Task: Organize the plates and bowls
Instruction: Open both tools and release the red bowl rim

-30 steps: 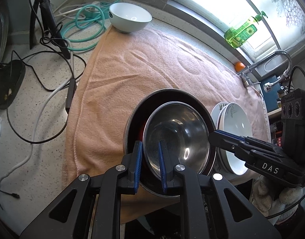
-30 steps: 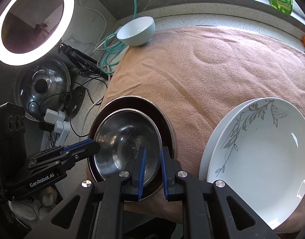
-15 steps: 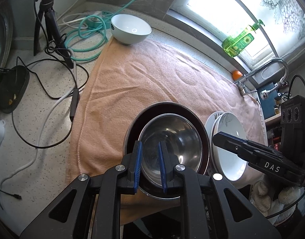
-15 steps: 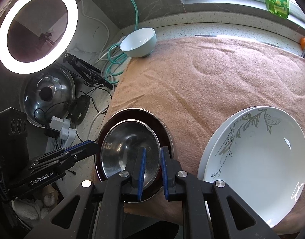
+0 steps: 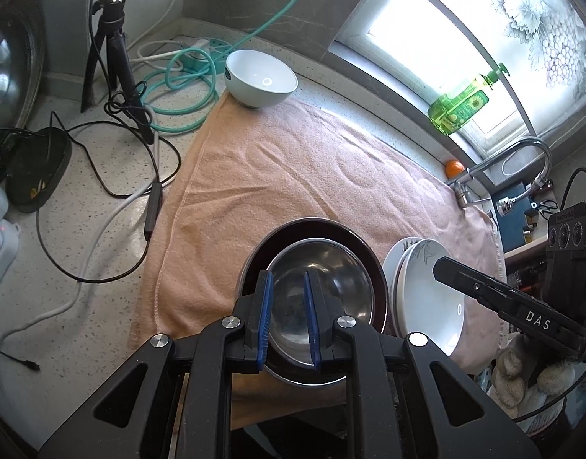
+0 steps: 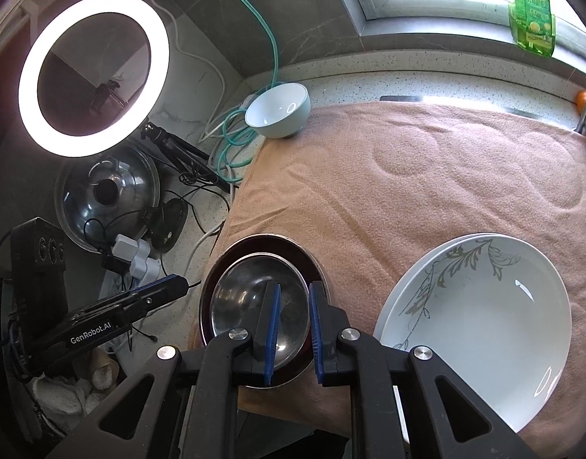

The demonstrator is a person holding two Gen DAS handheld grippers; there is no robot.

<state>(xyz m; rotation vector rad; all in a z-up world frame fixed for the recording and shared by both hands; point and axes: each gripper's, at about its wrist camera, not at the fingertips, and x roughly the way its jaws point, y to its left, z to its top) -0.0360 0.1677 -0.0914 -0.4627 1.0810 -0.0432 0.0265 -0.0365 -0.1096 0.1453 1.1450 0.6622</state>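
Observation:
A steel bowl [image 5: 331, 279] [image 6: 239, 302] sits nested in a dark red bowl [image 5: 354, 237] [image 6: 308, 264] at the near edge of a peach towel [image 5: 293, 176] [image 6: 407, 191]. Two stacked white plates with a leaf pattern [image 5: 426, 290] [image 6: 484, 306] lie to its right. A white bowl [image 5: 260, 78] [image 6: 279, 111] stands at the towel's far left corner. My left gripper [image 5: 287, 319] and right gripper [image 6: 293, 329] hover above the steel bowl's near rim, jaws slightly apart and empty.
Cables, a teal hose [image 5: 178, 88], a tripod [image 5: 113, 49] and a pot lid [image 6: 107, 195] crowd the counter left of the towel. A ring light [image 6: 93, 72] stands there. A tap [image 5: 522, 157], an orange [image 5: 454, 167] and a green soap bottle [image 5: 459, 105] are at the back right.
Both grippers have pulled back and up from the nested bowls, so the bowls and plates look smaller. The bowls and plates have not moved.

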